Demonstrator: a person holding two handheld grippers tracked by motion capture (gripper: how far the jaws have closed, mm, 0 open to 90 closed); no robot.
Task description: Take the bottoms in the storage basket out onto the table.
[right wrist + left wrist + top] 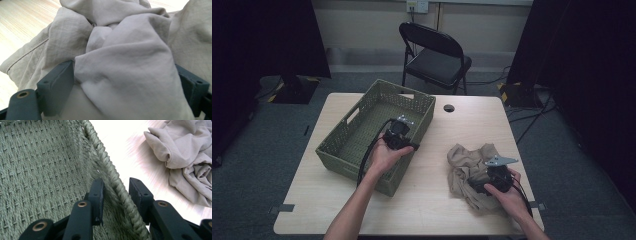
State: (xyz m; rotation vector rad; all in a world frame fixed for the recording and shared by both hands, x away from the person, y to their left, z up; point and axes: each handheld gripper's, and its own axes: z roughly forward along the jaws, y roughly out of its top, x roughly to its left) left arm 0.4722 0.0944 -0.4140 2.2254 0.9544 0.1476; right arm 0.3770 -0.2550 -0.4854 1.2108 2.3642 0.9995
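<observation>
"Where was the left claw (116, 188)?"

"It sat over the rim of the green basket (343, 134). One jaw was inside, one outside. The woven edge ran between them, but the pads did not squeeze it."

"And the right claw (125, 82)?"

"It was spread wide, with a big fold of the tan cloth (130, 62) between its jaws. The cloth lay crumpled on the table (472, 120), well apart from the basket."

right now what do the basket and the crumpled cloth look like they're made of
Basket: looks like woven cord or paper rope, matte olive green, with twisted strands along the rim; it could be synthetic. Cloth: thin woven fabric, likely cotton or a blend, matte beige, with soft creases and a stitched seam.
</observation>
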